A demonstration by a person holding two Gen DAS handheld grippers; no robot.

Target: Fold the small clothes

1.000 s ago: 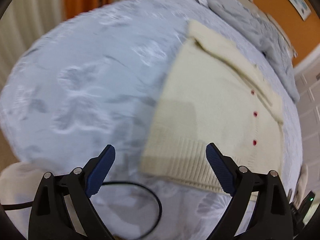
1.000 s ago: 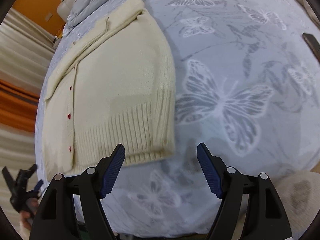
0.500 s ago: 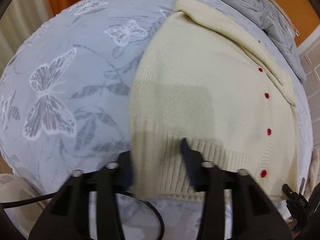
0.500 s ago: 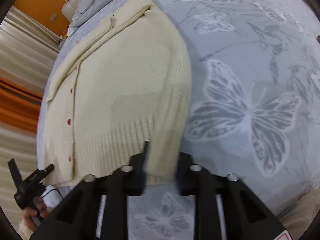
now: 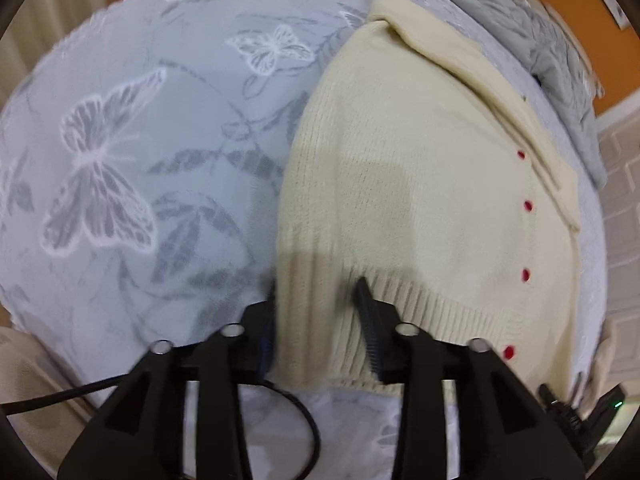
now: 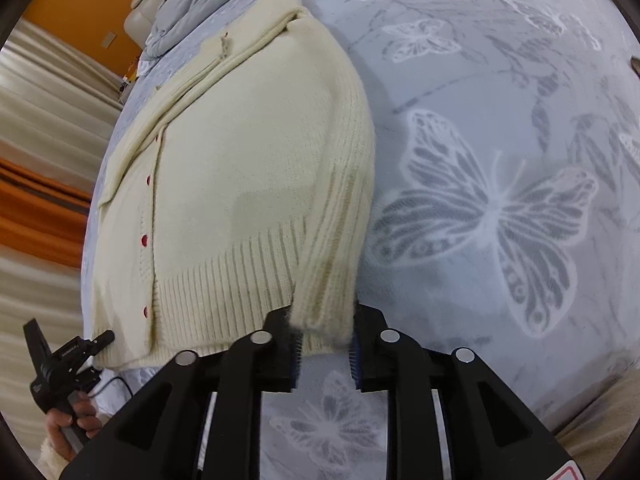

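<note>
Both tongs point steeply down at the cream cardigan (image 6: 248, 184). The left tongs (image 5: 318, 316) have just been opening a little after closing, and their jaws still pinch the ribbed corner of the cardigan's hem between them. The right tongs (image 6: 324, 340) have likewise just eased open slightly, with the hem's opposite corner bunched and gripped between their jaws, and to the left of the cardigan a hand (image 6: 70, 424) grips the handle of the left tongs.
</note>
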